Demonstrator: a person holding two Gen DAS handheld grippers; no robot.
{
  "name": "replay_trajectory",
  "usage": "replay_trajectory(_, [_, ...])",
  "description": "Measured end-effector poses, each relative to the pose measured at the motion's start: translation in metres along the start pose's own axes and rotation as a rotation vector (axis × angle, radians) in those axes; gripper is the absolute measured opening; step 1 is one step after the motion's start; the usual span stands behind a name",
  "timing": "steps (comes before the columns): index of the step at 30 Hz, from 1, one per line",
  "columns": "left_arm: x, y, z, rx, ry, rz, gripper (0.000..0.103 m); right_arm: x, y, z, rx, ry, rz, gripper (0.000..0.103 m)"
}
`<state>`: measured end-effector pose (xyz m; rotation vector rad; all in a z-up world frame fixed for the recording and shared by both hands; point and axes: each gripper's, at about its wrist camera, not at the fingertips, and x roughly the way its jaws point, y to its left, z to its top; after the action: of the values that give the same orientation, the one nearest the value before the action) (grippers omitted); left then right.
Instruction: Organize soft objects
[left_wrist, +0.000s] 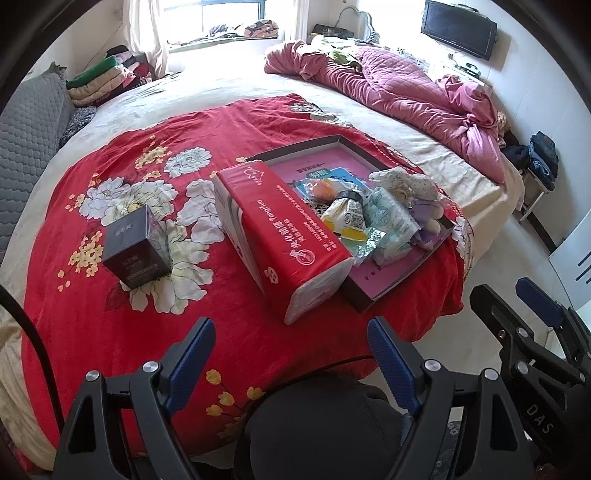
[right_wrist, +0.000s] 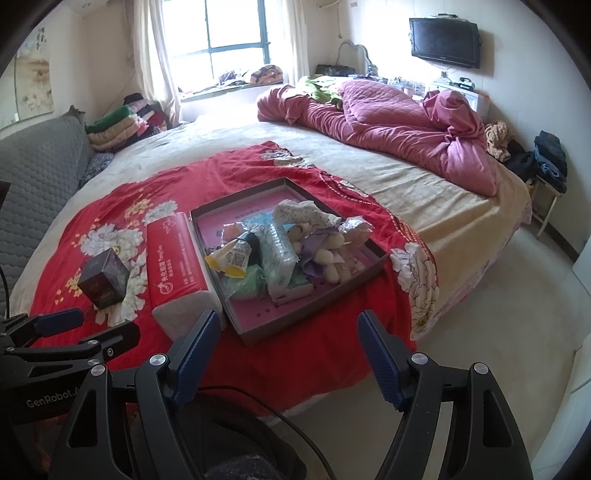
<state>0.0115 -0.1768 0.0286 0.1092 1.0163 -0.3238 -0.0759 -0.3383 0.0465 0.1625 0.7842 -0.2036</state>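
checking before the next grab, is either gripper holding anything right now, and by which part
Nothing is held. The left gripper and the right gripper both hang open and empty above the near edge of the red blanket.

Both grippers hang side by side, angled downward, neither touching anything. The left gripper (left_wrist: 291, 343) has its blue-padded jaws spread wide with nothing between them. The right gripper (right_wrist: 286, 338), just beside it, is parted equally wide and also carries nothing
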Motion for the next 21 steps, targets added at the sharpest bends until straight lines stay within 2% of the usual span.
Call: replay_trajectory(21, [-0.0017, 0.0009, -0.0028, -0.003, 0.008, 0.018, 0.084, -0.0027, 0.0027, -0.0014, -0.004, -0.004, -0.007, 0.077])
